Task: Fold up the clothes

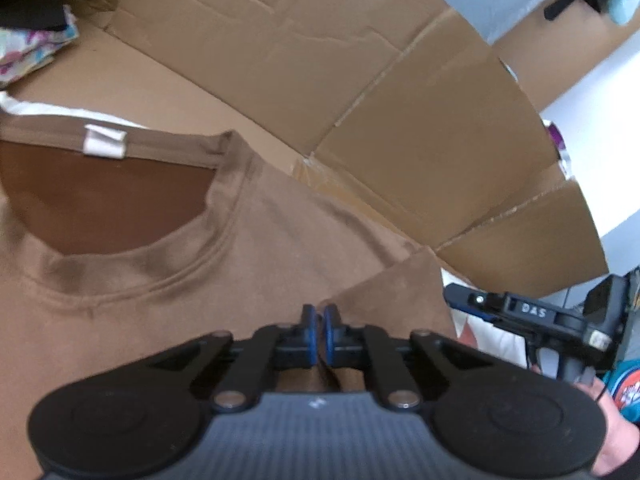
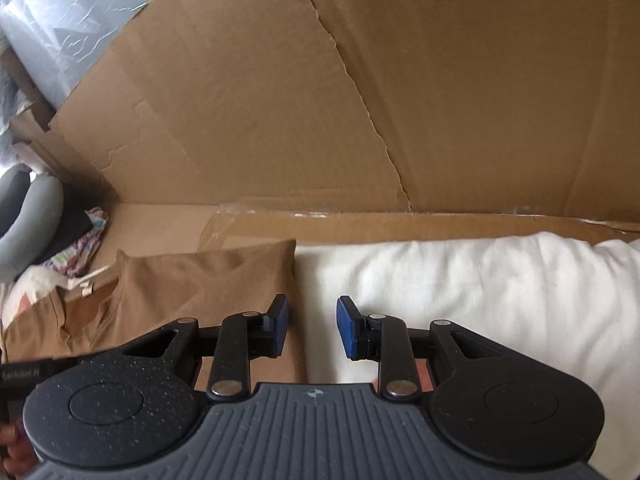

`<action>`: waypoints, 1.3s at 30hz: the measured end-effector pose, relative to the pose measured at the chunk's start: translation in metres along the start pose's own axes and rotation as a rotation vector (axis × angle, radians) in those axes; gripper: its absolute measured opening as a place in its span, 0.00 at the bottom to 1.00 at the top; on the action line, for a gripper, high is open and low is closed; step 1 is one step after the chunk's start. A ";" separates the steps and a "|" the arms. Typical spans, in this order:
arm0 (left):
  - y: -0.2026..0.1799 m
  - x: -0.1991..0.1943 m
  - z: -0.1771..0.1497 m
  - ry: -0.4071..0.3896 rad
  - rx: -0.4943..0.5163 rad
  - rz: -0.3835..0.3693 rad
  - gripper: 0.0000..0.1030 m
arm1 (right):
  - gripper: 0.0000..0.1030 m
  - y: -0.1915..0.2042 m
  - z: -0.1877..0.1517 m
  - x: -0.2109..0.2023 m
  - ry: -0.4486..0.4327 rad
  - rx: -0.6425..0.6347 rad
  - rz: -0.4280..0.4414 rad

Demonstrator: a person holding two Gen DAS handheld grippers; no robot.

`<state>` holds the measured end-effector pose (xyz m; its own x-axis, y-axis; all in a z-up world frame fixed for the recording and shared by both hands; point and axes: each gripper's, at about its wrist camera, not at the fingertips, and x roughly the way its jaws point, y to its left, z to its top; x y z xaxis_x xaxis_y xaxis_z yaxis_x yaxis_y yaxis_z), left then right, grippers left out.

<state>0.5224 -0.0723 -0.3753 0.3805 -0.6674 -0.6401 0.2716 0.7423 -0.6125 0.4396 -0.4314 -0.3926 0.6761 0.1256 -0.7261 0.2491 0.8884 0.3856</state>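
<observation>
The brown shirt (image 1: 168, 296) lies flat on white bedding (image 2: 460, 292), in front of an upright cardboard wall (image 2: 360, 92). In the left wrist view its collar (image 1: 132, 272) sits up and to the left, the neck opening facing the top of the picture and toward the cardboard (image 1: 400, 128), with a white tag (image 1: 105, 141) at the back of the neck. The body of the shirt runs from the collar down toward the camera, so its long axis lies roughly along the left gripper's line of sight. The side of the shirt nearer the right gripper is folded over, leaving a diagonal edge and a corner (image 1: 424, 264) close to the cardboard.

The left gripper (image 1: 320, 320) is closed almost fully, its blue pads (image 1: 330, 334) nearly meeting, with a ridge of shirt fabric pinched between them just below the collar.

The right gripper (image 2: 312, 322) is held wide apart with nothing between its pads (image 2: 347, 326). It hangs over the straight folded edge of the shirt (image 2: 192, 284), one finger above brown fabric, the other above the bedding. From this view the collar (image 2: 100, 304) lies to the left and the folded edge runs away from the camera toward the cardboard.

In the left wrist view the right gripper (image 1: 532, 316) shows at the right edge, held by a hand (image 1: 612, 436). A patterned cloth (image 1: 32, 48) lies far left by the cardboard.
</observation>
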 end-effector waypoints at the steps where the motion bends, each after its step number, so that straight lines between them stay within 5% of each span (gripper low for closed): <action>1: 0.000 -0.003 0.000 -0.006 -0.013 -0.012 0.03 | 0.30 0.001 0.003 0.002 0.006 0.003 0.000; 15: -0.011 -0.034 -0.001 0.007 -0.032 -0.032 0.02 | 0.30 0.034 0.031 0.027 0.061 -0.070 0.016; 23: -0.007 -0.032 -0.001 0.011 -0.034 -0.004 0.02 | 0.40 0.045 0.024 0.047 0.104 -0.145 -0.029; 28: -0.006 -0.029 -0.001 0.008 -0.038 -0.004 0.02 | 0.08 0.059 0.024 0.046 0.089 -0.281 -0.071; 33: -0.009 -0.028 0.001 0.000 -0.012 0.010 0.01 | 0.06 0.078 0.025 0.043 0.071 -0.446 -0.129; 39: -0.003 -0.021 0.001 0.005 -0.038 0.025 0.01 | 0.10 0.072 0.029 0.047 0.092 -0.382 -0.134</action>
<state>0.5146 -0.0604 -0.3588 0.3824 -0.6491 -0.6576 0.2278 0.7559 -0.6137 0.5097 -0.3743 -0.3825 0.5864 0.0209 -0.8098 0.0437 0.9974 0.0574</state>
